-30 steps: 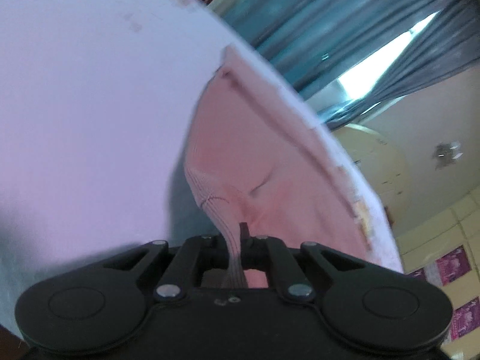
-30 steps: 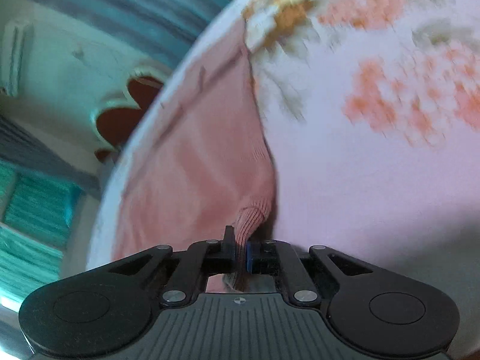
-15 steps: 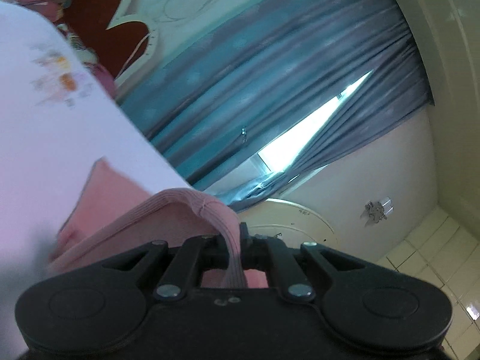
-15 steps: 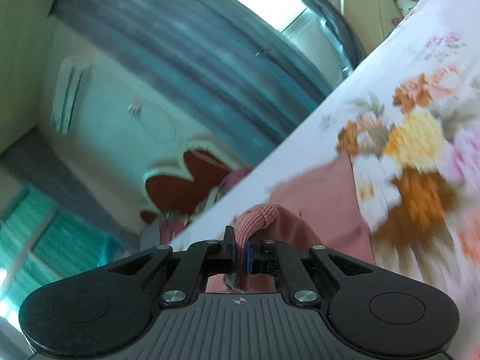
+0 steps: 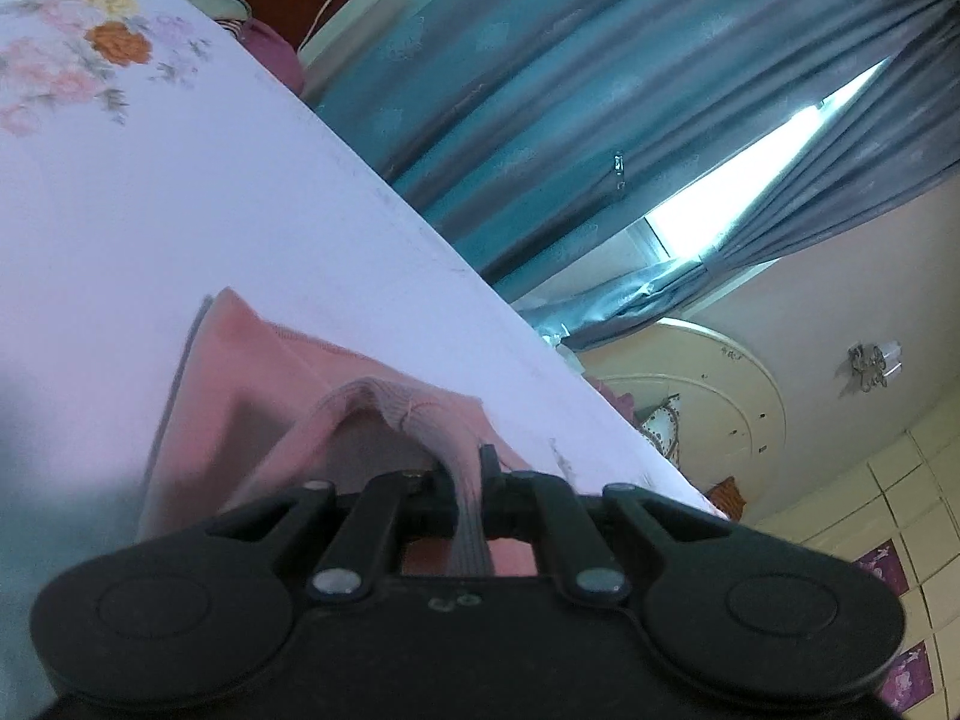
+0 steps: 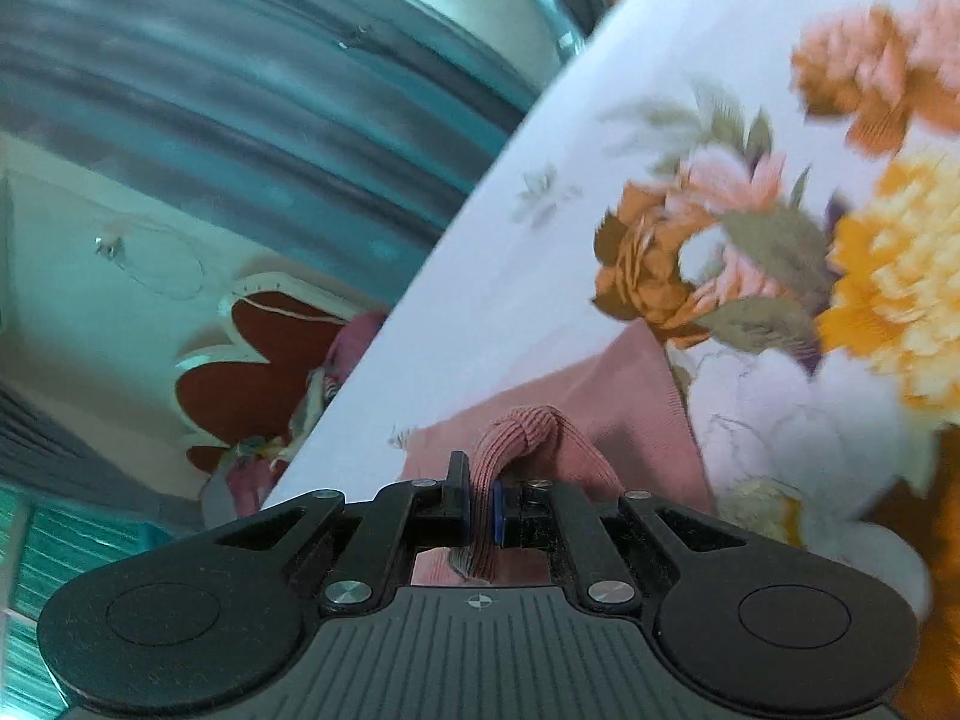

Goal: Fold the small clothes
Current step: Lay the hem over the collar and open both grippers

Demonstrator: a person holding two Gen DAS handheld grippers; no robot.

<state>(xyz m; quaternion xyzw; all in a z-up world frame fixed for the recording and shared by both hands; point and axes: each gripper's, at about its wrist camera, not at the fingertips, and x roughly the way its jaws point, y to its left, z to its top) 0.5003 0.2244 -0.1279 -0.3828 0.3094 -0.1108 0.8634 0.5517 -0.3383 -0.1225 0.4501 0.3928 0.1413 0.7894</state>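
A pink knit garment (image 5: 252, 372) lies on a white bed sheet printed with flowers (image 5: 180, 180). Its ribbed hem rises in a fold into my left gripper (image 5: 467, 468). Those jaws are opening, and the hem still sits pinched between them. In the right wrist view the same pink garment (image 6: 624, 390) lies on the flowered sheet (image 6: 540, 276). Another ribbed corner bunches up into my right gripper (image 6: 478, 480), which is shut on it. Most of the garment is hidden behind the gripper bodies.
Blue-grey curtains (image 5: 540, 90) hang past the bed's far edge, with a bright window gap (image 5: 750, 168). A red and cream headboard (image 6: 252, 372) and a heap of fabric (image 6: 354, 342) stand at the bed's end. A round cream panel (image 5: 708, 396) is beyond the edge.
Both grippers have swept across the bed with the pink hem in them, folding the garment over on itself. The left jaws now stand slightly wider apart around the hem.
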